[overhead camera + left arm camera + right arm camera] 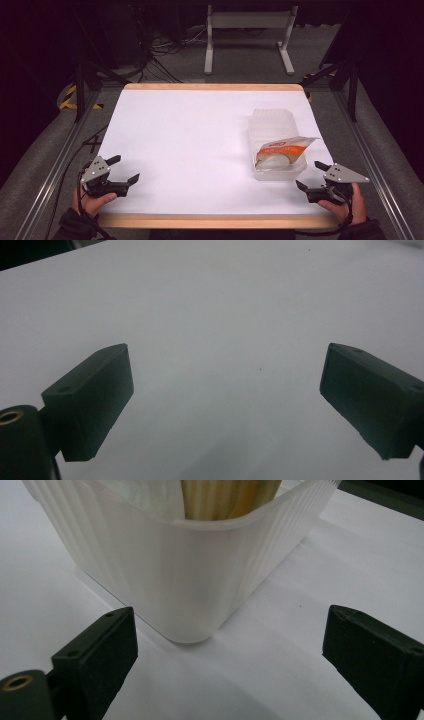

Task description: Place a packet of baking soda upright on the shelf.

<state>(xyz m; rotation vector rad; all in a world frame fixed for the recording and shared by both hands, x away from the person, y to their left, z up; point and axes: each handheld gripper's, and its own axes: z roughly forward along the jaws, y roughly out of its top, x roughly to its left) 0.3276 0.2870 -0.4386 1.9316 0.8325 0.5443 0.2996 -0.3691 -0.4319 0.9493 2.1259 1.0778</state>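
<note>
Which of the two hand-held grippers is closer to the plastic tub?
The right hand-held gripper. It sits just off the near right corner of the plastic tub, jaws open toward it. The left hand-held gripper is far across the white table.

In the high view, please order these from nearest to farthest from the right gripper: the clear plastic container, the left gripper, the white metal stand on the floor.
From the right gripper:
1. Clear plastic container, just ahead, table's right side.
2. Left gripper, near left corner.
3. White metal stand, floor beyond the far edge.
</note>
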